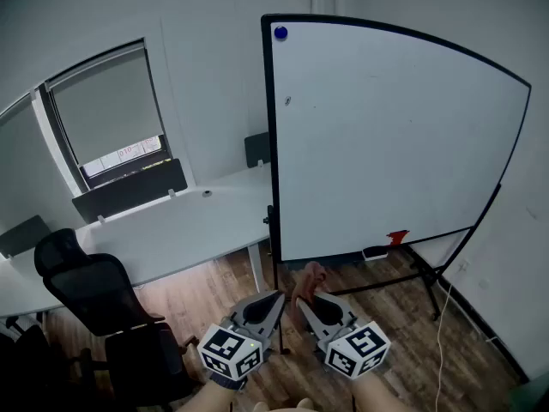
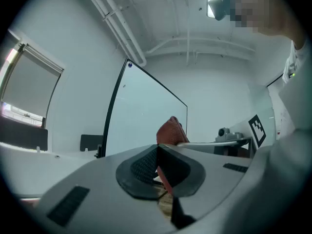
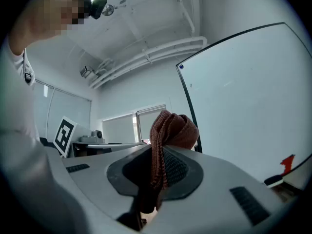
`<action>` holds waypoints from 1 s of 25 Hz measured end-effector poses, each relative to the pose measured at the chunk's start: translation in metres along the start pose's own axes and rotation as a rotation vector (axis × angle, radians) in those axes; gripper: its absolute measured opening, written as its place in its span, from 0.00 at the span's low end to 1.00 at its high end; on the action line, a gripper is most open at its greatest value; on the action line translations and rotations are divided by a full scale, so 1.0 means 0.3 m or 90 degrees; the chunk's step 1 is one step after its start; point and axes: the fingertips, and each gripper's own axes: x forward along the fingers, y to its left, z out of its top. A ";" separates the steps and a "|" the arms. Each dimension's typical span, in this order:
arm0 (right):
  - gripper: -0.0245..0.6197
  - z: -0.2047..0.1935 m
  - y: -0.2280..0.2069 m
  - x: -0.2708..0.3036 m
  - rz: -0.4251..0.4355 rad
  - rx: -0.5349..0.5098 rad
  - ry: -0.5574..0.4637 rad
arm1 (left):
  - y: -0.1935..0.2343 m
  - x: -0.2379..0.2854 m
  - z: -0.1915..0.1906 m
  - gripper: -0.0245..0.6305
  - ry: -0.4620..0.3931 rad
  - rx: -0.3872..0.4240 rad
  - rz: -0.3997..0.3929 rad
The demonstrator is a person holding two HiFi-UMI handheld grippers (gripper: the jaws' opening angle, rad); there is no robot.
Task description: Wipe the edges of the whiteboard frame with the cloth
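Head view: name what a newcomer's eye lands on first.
The big whiteboard in its black frame fills the upper right, with a blue magnet at its top left corner. Low in the middle, the right gripper is shut on a bunched reddish-brown cloth.

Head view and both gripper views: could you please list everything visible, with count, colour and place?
whiteboard: 1, white with black frame, on a stand right of the desk
magnet: 1, blue, whiteboard's top left corner
red object: 1, on the whiteboard's bottom ledge, too small to identify
desk: 1, white, left of the whiteboard
office chair: at least 1, black, in front of the desk
floor: brown wood
cloth: 1, reddish-brown, bunched above the right gripper's jaws
left gripper: 1, grey, jaws together
right gripper: 1, grey, clamped on the cloth
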 end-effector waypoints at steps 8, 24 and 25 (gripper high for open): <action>0.11 0.052 -0.001 -0.016 0.009 -0.013 -0.013 | -0.024 0.017 0.039 0.05 -0.011 0.006 0.003; 0.11 0.399 -0.101 0.081 0.044 -0.094 -0.092 | 0.047 0.135 0.325 0.05 -0.057 0.065 0.042; 0.11 0.423 -0.103 0.095 0.045 -0.102 -0.097 | 0.062 0.142 0.345 0.05 -0.061 0.066 0.043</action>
